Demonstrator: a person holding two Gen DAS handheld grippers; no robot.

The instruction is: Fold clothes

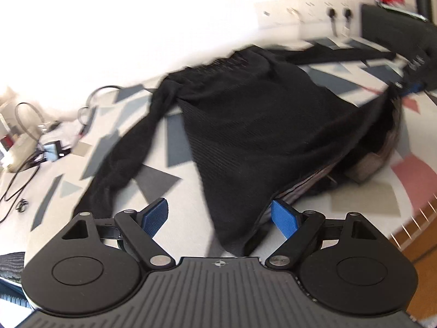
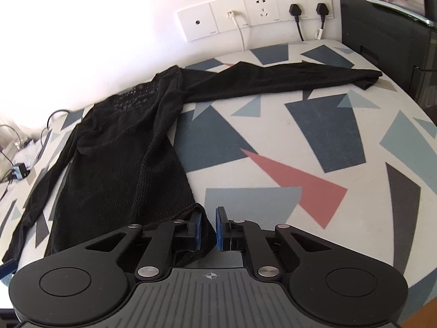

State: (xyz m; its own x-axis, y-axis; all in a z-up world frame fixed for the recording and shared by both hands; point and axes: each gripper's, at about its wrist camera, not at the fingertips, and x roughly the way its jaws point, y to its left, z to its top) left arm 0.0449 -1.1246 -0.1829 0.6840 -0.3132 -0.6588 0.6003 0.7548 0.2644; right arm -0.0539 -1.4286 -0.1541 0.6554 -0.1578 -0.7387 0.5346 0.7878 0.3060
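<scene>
A black long-sleeved shirt (image 2: 114, 164) lies spread on a tablecloth with a triangle pattern (image 2: 314, 142). One sleeve (image 2: 286, 79) stretches right toward the wall, and the other (image 2: 41, 191) runs down the left side. My right gripper (image 2: 209, 229) is shut on a bottom hem corner, with fabric pinched between its blue pads (image 2: 197, 228). In the left wrist view the shirt (image 1: 259, 125) has its right hem lifted, so the inside shows. My left gripper (image 1: 220, 217) is open, and the other hem corner (image 1: 235, 235) hangs between its spread blue pads (image 1: 155, 216).
A row of wall sockets (image 2: 256, 13) with plugs and cables runs along the back wall. A black box-shaped unit (image 2: 382, 32) stands at the right rear. Cables and small devices (image 1: 35, 142) clutter the table's left end. The table's edge and a wooden floor (image 1: 415, 243) are at the right.
</scene>
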